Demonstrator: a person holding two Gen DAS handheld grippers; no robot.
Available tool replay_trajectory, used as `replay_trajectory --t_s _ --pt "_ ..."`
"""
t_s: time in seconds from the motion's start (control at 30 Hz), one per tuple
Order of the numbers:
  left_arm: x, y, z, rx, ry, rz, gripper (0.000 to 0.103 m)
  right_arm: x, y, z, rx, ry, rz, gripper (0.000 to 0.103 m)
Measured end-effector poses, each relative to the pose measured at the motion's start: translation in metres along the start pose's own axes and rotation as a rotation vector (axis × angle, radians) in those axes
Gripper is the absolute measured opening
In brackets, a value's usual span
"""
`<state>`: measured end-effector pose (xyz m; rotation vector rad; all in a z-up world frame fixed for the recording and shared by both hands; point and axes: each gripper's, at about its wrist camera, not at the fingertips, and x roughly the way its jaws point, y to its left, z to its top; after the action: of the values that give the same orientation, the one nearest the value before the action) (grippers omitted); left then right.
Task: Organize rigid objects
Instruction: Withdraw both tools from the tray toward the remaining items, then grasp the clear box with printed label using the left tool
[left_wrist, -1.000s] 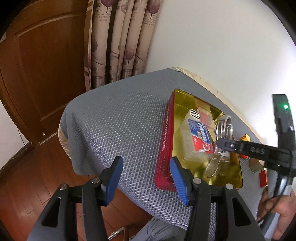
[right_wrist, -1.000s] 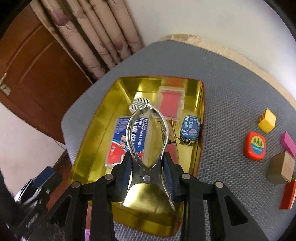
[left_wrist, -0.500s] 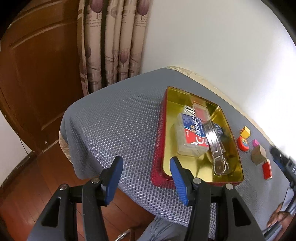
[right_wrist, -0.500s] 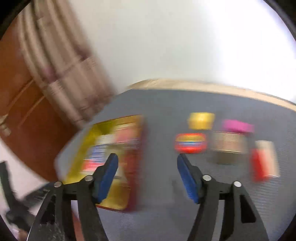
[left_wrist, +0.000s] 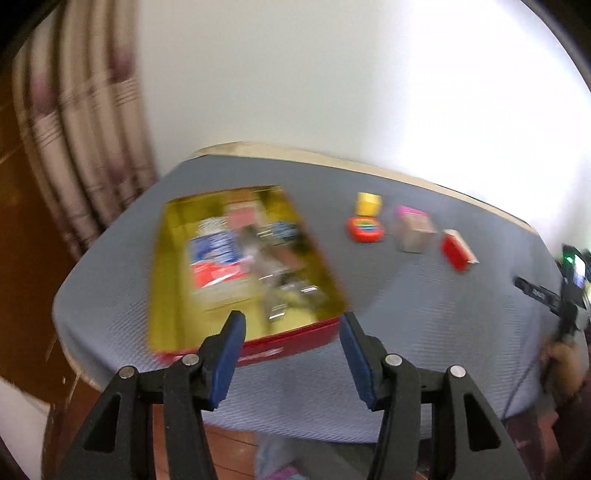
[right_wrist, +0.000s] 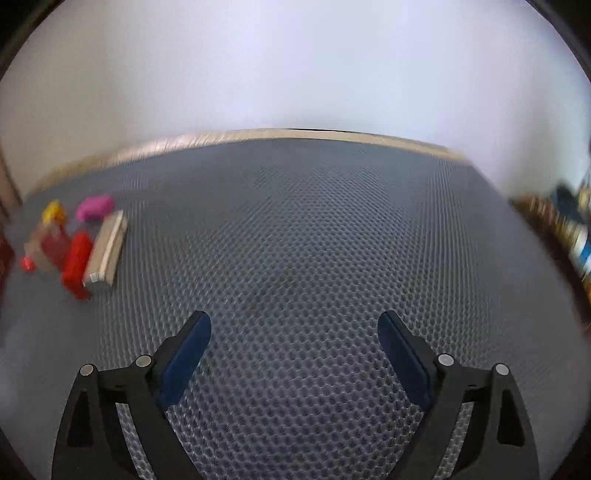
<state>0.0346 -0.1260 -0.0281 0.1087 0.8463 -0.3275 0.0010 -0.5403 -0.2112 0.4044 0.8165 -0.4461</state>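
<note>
The right gripper (right_wrist: 293, 334), jaws spread and empty, faces bare grey mat (right_wrist: 314, 229) reaching the table's far edge; the small blocks (right_wrist: 79, 243) lie far to its left. A second ago it gripped metal tongs over the gold tin (left_wrist: 159, 277). The left gripper (left_wrist: 291, 332) hangs released above the tin's near rim.

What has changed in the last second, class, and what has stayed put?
The right gripper let go of the metal tool into the gold tin, opened, and swung right, away over bare grey mat. The left gripper turned right, toward the tin. It stays open; the loose blocks remain on the mat.
</note>
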Motion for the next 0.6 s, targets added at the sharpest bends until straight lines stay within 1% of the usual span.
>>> replay_trajectory --t_s 0.07,0.13,0.23,0.3,0.37,0.4,0.43,0.5,0.6 --pt "0.010 -0.022 0.018 0.025 0.032 -0.057 0.054 0.003 -0.006 0.001 0.025 0.013 0.022 0.096" --pt "0.029 -0.046 0.042 0.039 0.086 -0.132 0.054 0.002 -0.007 0.000 0.024 0.008 0.035 0.096" --pt "0.063 -0.079 0.074 0.072 0.134 -0.176 0.055 -0.001 -0.006 -0.002 0.010 -0.005 0.075 0.098" --pt "0.096 -0.105 0.097 0.115 0.190 -0.183 0.055 0.000 -0.008 -0.002 0.013 -0.003 0.099 0.099" --pt "0.128 -0.123 0.115 0.133 0.232 -0.161 0.055 -0.001 -0.013 -0.004 0.014 0.006 0.122 0.099" --pt "0.141 -0.129 0.121 0.135 0.254 -0.156 0.055 0.000 -0.013 -0.004 0.011 0.009 0.134 0.099" --pt "0.157 -0.135 0.128 0.124 0.288 -0.165 0.055 0.000 -0.013 -0.004 0.008 0.009 0.143 0.099" --pt "0.178 -0.141 0.136 0.107 0.323 -0.193 0.055 -0.003 -0.009 -0.003 -0.003 0.013 0.168 0.099" --pt "0.204 -0.146 0.143 0.100 0.363 -0.162 0.055 -0.002 -0.002 0.001 -0.015 0.026 0.193 0.099"
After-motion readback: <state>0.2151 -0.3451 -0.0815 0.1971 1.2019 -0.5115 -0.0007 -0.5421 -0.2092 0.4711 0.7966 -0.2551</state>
